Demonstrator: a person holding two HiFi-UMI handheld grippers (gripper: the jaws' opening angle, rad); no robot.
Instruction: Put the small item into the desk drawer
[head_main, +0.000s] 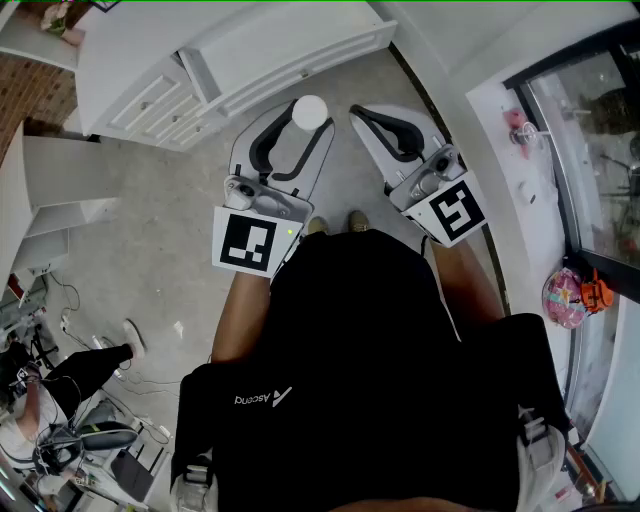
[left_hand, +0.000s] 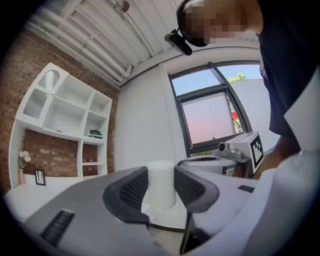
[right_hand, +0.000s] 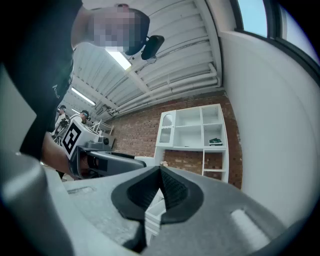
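The small item is a white cylinder (head_main: 310, 112), standing upright between the black pads of my left gripper (head_main: 298, 128), which is shut on it. In the left gripper view the cylinder (left_hand: 161, 184) fills the gap between the pads of the left gripper (left_hand: 161, 194). My right gripper (head_main: 372, 120) hangs beside it to the right, shut with nothing in it; its pads meet in the right gripper view (right_hand: 160, 192). The white desk (head_main: 130, 45) with its drawers (head_main: 160, 108) stands ahead and to the left, its drawers shut. Both grippers hover over the grey floor.
A white wall shelf (left_hand: 60, 115) hangs on the brick wall above the desk. A big window (head_main: 600, 150) and its sill with a pink toy (head_main: 565, 298) run along the right. A person's leg (head_main: 95, 365) and cables lie at the lower left.
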